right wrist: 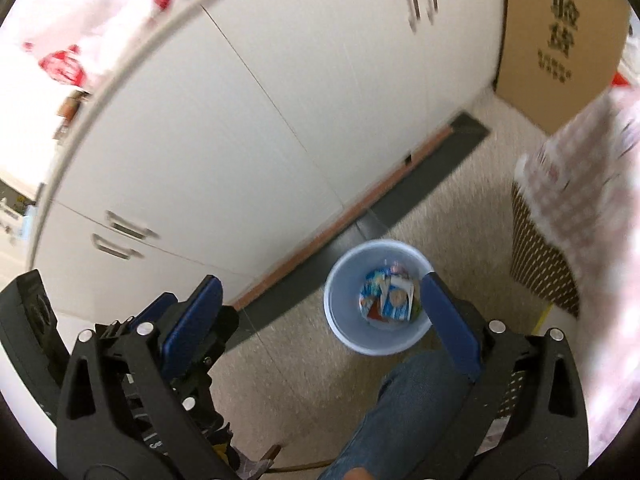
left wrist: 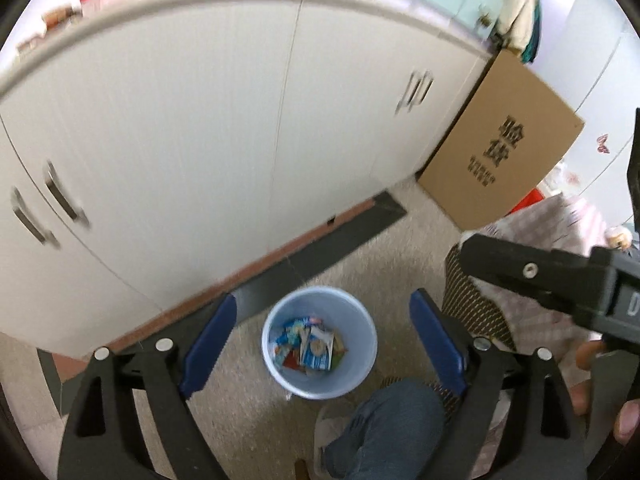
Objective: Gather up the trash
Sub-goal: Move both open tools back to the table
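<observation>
A light blue trash bin (left wrist: 352, 380) stands on the floor below both grippers, with several colourful wrappers (left wrist: 312, 344) in it. It also shows in the right wrist view (right wrist: 344, 332), its wrappers (right wrist: 390, 296) inside. My left gripper (left wrist: 320, 340) is open and empty, high above the bin. My right gripper (right wrist: 320, 312) is open and empty too, above the bin's left side. The right gripper's black body (left wrist: 560, 280) shows at the right of the left wrist view.
White cabinet doors (left wrist: 200, 140) with metal handles stand behind the bin. A brown cardboard box (left wrist: 500, 140) leans at the cabinet's right end. A checked cloth (right wrist: 580, 184) over a dotted basket (right wrist: 540, 264) sits on the right. The person's jeans-clad leg (left wrist: 392, 432) is below.
</observation>
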`<move>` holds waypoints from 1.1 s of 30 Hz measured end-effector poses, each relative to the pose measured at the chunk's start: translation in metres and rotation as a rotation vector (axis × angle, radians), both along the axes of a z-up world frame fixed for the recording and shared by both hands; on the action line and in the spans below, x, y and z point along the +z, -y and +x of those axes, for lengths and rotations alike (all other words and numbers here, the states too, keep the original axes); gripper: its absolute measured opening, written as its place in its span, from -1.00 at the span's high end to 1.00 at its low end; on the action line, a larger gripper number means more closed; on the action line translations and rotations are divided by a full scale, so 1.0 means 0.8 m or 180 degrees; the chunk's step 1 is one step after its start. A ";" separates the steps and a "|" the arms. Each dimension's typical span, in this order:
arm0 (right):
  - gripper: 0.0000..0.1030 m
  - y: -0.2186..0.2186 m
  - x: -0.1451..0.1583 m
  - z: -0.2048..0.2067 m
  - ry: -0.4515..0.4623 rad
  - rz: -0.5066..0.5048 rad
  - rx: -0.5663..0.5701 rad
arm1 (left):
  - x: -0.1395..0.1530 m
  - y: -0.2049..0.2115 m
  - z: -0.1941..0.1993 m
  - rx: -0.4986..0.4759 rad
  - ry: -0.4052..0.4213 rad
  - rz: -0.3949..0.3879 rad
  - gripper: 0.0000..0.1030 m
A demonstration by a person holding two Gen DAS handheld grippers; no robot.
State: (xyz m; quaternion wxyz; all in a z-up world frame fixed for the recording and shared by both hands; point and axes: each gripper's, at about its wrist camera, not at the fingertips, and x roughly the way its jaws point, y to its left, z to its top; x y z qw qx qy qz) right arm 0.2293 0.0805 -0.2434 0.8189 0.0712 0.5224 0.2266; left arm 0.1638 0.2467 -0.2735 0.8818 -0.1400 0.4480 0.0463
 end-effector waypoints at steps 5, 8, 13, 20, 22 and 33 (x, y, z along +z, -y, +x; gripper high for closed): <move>-0.88 0.047 0.076 -0.028 0.0444 0.0150 -0.0044 | 0.061 0.023 -0.015 -0.0070 0.0314 0.0086 -0.68; -0.88 0.081 0.105 -0.042 0.0622 0.0202 -0.0138 | 0.092 0.045 -0.021 -0.0155 0.0494 0.0105 -0.68; -0.88 0.145 0.137 -0.066 0.0838 0.0255 -0.0346 | 0.124 0.091 -0.027 -0.0330 0.0682 0.0113 -0.69; -0.88 0.224 0.167 -0.096 0.1016 0.0369 -0.0571 | 0.152 0.166 -0.032 -0.0632 0.0834 0.0225 -0.69; -0.88 0.251 0.176 -0.105 0.1092 0.0387 -0.0670 | 0.160 0.187 -0.030 -0.0747 0.0879 0.0238 -0.69; -0.88 0.410 0.169 -0.145 0.1183 0.0141 -0.1444 | 0.173 0.325 -0.009 -0.1468 0.0986 0.0247 -0.70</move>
